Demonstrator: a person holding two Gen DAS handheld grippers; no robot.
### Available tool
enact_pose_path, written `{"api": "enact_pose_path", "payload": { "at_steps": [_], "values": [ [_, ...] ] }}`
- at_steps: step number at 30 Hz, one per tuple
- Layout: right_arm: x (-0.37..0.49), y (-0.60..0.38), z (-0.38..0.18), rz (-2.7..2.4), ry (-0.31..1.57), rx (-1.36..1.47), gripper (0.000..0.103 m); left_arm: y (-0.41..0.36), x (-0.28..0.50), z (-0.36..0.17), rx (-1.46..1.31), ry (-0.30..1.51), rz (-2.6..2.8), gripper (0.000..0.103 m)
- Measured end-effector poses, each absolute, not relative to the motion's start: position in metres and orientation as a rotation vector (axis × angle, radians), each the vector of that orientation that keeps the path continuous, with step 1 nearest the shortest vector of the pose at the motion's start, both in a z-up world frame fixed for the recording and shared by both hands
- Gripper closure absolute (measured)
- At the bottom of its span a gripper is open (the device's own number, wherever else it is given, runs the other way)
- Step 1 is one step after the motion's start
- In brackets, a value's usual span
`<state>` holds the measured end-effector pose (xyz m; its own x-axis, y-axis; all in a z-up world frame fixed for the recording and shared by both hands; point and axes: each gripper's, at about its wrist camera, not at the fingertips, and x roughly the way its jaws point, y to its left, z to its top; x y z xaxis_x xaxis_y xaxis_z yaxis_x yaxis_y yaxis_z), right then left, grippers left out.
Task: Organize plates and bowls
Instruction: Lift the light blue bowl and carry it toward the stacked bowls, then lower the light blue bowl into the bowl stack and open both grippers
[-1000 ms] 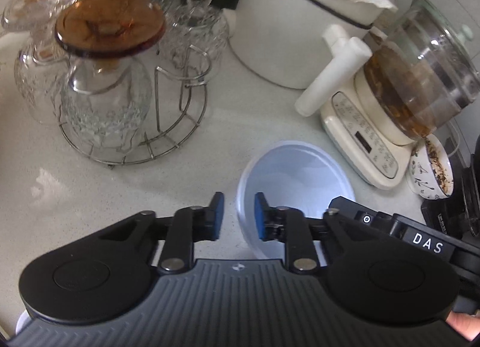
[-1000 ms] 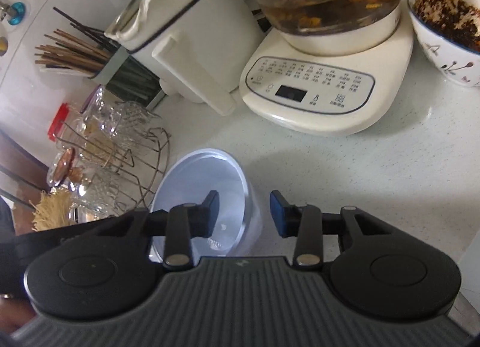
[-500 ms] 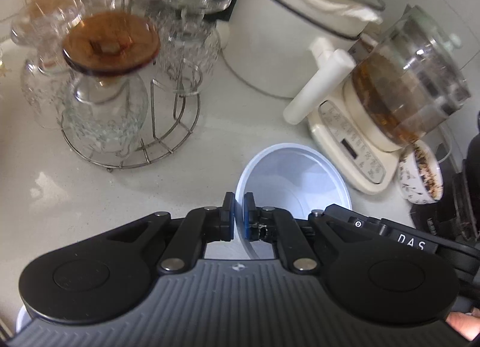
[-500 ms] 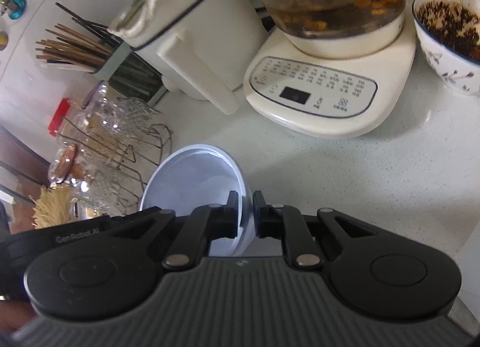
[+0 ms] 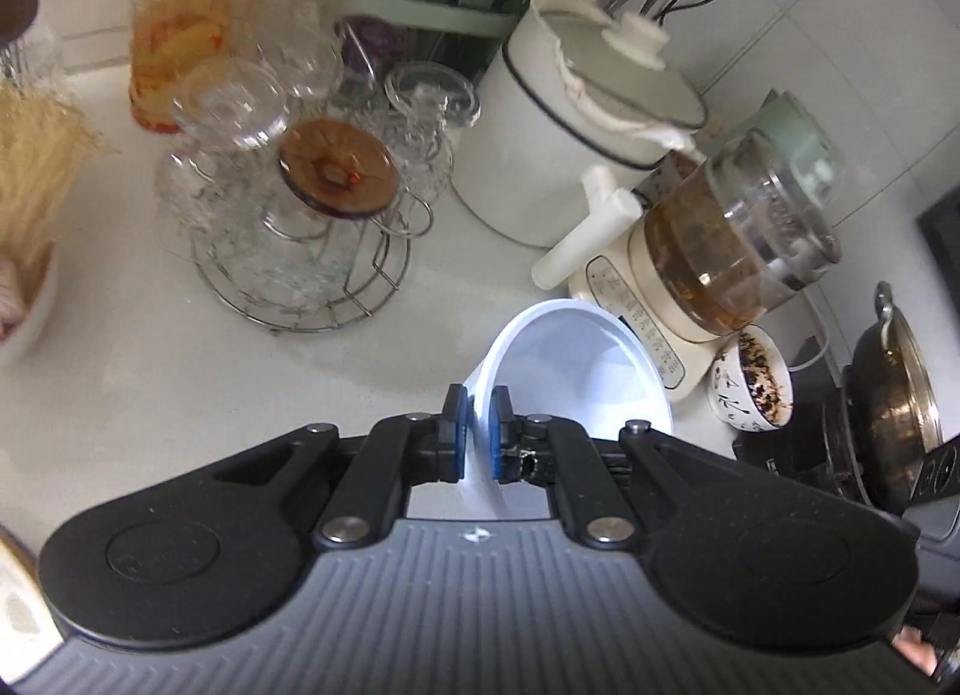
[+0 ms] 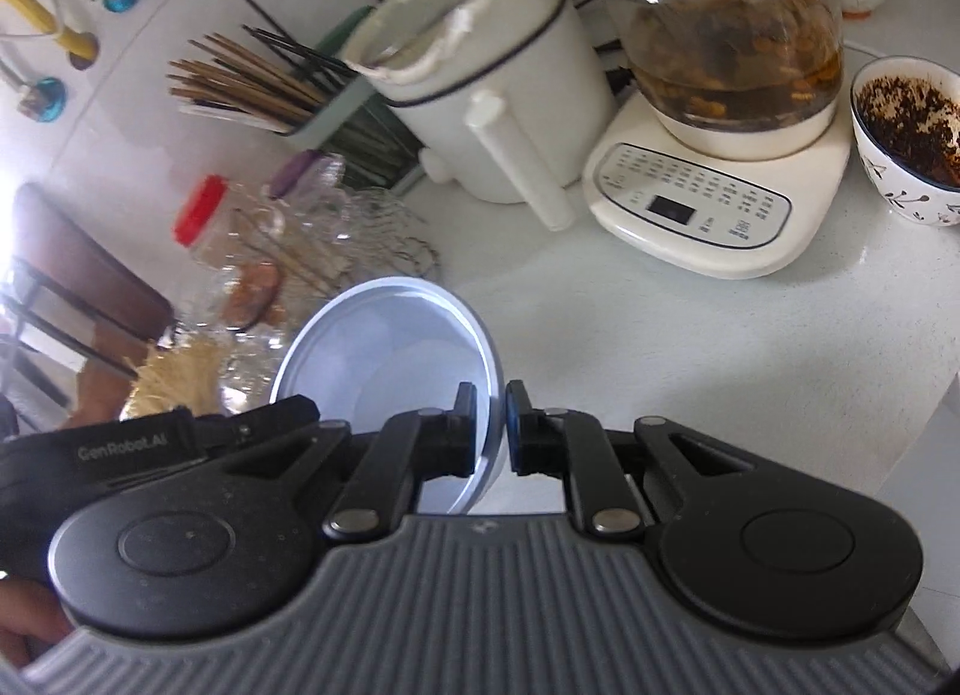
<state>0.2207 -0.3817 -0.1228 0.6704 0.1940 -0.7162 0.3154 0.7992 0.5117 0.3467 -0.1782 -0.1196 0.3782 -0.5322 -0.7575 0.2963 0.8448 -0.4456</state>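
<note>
A pale blue-white plastic bowl (image 5: 570,371) is held in the air above the white counter, tilted. My left gripper (image 5: 477,425) is shut on its near-left rim. My right gripper (image 6: 492,419) is shut on the opposite rim of the same bowl (image 6: 384,347), and the left gripper's black body shows at the left of the right wrist view. A patterned white bowl with dark residue (image 5: 756,380) stands by the kettle base, also in the right wrist view (image 6: 906,137).
A wire rack of upturned glasses (image 5: 300,215) stands at left, a white lidded pot (image 5: 576,137) behind, and a glass kettle on a cream base (image 5: 720,251) at right. A chopstick holder (image 6: 288,95), a red-lidded jar (image 5: 180,29) and a dark wok (image 5: 894,395) are nearby.
Both grippers closed on the bowl's rim, then lifted it off the counter and tilted it. Both cameras rose, so more of the counter shows.
</note>
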Motion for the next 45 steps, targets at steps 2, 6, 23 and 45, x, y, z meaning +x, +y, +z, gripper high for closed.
{"api": "enact_pose_path", "payload": {
  "at_steps": [2,6,23,45],
  "values": [
    [0.217,-0.372,-0.113,-0.067,0.840,0.648,0.091,-0.165,0.340,-0.112,-0.260,1.042,-0.539,0.095],
    [0.209,-0.353,-0.102,-0.045,0.836,0.636,0.090,-0.137,0.328,-0.107,-0.306,1.048,-0.524,0.095],
    [0.193,-0.274,-0.105,0.048,0.900,0.583,0.090,-0.048,0.276,-0.109,-0.348,1.002,-0.420,0.095],
    [0.213,-0.250,-0.143,0.132,0.949,0.454,0.088,-0.041,0.261,-0.157,-0.317,1.054,-0.298,0.095]
  ]
}}
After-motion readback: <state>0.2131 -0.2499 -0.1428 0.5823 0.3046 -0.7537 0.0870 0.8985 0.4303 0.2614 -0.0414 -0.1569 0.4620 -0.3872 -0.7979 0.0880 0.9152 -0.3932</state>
